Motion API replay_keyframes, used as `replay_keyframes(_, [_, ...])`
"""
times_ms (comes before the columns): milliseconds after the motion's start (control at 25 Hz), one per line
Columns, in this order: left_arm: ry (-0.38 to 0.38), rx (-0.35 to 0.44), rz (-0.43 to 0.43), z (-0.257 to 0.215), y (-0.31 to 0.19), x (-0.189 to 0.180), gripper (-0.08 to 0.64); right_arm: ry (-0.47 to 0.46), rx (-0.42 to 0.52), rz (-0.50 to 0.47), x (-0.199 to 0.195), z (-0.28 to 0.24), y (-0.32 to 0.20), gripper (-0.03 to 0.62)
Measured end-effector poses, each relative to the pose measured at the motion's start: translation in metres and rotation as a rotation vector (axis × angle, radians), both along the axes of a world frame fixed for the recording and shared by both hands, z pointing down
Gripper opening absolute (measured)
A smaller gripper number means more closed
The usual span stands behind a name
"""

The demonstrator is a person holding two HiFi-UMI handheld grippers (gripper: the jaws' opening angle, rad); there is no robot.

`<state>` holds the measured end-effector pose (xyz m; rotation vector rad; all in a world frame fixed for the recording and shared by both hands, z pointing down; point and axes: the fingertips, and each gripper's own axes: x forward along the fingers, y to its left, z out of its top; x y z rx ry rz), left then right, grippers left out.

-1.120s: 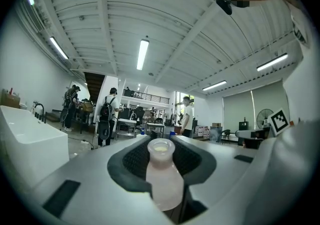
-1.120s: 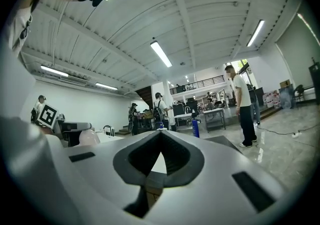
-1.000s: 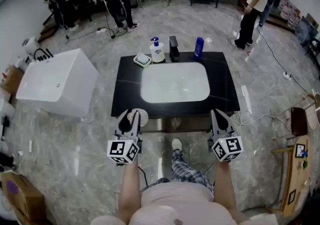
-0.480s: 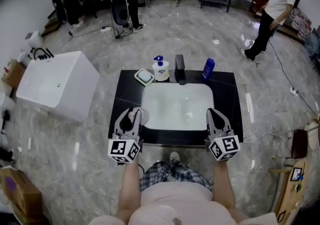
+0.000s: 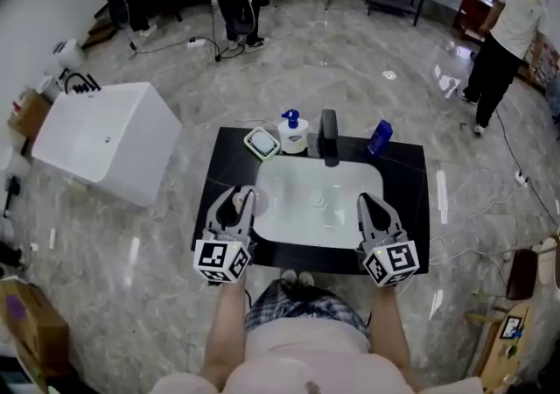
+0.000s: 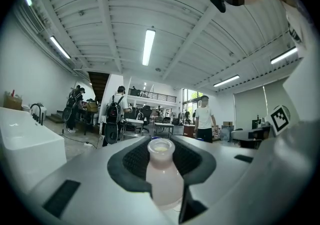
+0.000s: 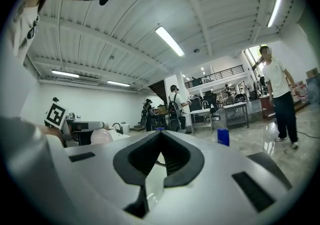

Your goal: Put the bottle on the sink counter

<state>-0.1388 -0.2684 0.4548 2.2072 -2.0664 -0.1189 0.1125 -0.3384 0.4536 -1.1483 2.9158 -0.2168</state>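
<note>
A pale, milky bottle (image 6: 162, 174) stands upright between the dark pads of my left gripper (image 5: 234, 207), which is shut on it. In the head view the bottle (image 5: 246, 202) hangs over the front left part of the black sink counter (image 5: 411, 208), beside the white basin (image 5: 319, 200). My right gripper (image 5: 367, 205) is shut with nothing in it, over the basin's front right corner. In the right gripper view its tips (image 7: 161, 134) meet.
At the counter's back stand a green-and-white soap dish (image 5: 262, 144), a pump soap dispenser (image 5: 293, 132), a black faucet (image 5: 329, 137) and a blue bottle (image 5: 380, 137). A white tub (image 5: 105, 140) sits on the floor to the left. A person (image 5: 503, 38) stands at the far right.
The person holding the grippers has stepped up to the sink. Both grippers, earlier short of the counter's front edge, are now over it. The left grip on the bottle is unchanged.
</note>
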Motion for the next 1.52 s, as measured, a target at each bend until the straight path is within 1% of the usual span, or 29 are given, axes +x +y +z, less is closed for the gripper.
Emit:
replay_keyframes(120, [-0.006, -0.011, -0.021, 0.001, -0.008, -0.016, 0.137, -0.011, -0.011, -0.052, -0.030, 0.002, -0.010, 0.015])
replay_keyframes(200, [-0.010, -0.019, -0.043, 0.004, -0.010, -0.030, 0.137, -0.015, -0.016, -0.103, -0.059, 0.004, -0.014, 0.015])
replay_keyframes(320, [-0.018, -0.030, -0.075, 0.009, -0.017, -0.056, 0.137, -0.021, -0.017, -0.188, -0.114, 0.004, -0.019, 0.015])
replay_keyframes(440, [-0.022, -0.038, -0.104, 0.013, -0.028, -0.081, 0.137, -0.007, -0.028, -0.270, -0.173, 0.005, -0.023, 0.015])
replay_keyframes(640, [-0.012, -0.054, -0.141, 0.024, -0.056, -0.128, 0.137, 0.021, -0.034, -0.368, -0.266, 0.012, -0.041, 0.015])
replay_keyframes(760, [-0.008, -0.068, -0.150, 0.039, -0.079, -0.154, 0.137, 0.053, -0.037, -0.392, -0.316, 0.028, -0.061, 0.015])
replay_keyframes(920, [-0.012, -0.079, -0.164, 0.060, -0.111, -0.189, 0.137, 0.079, -0.057, -0.369, -0.372, 0.052, -0.096, 0.015])
replay_keyframes(1080, [-0.017, -0.086, -0.195, 0.085, -0.141, -0.221, 0.137, 0.101, -0.085, -0.343, -0.409, 0.084, -0.128, 0.015])
replay_keyframes(1240, [-0.016, -0.111, -0.209, 0.113, -0.165, -0.240, 0.137, 0.136, -0.108, -0.325, -0.433, 0.117, -0.150, 0.015])
replay_keyframes(1400, [-0.004, -0.141, -0.211, 0.145, -0.185, -0.248, 0.137, 0.191, -0.115, -0.328, -0.445, 0.145, -0.164, 0.015])
replay_keyframes(1520, [-0.003, -0.160, -0.206, 0.163, -0.196, -0.249, 0.137, 0.208, -0.130, -0.306, -0.441, 0.157, -0.172, 0.015])
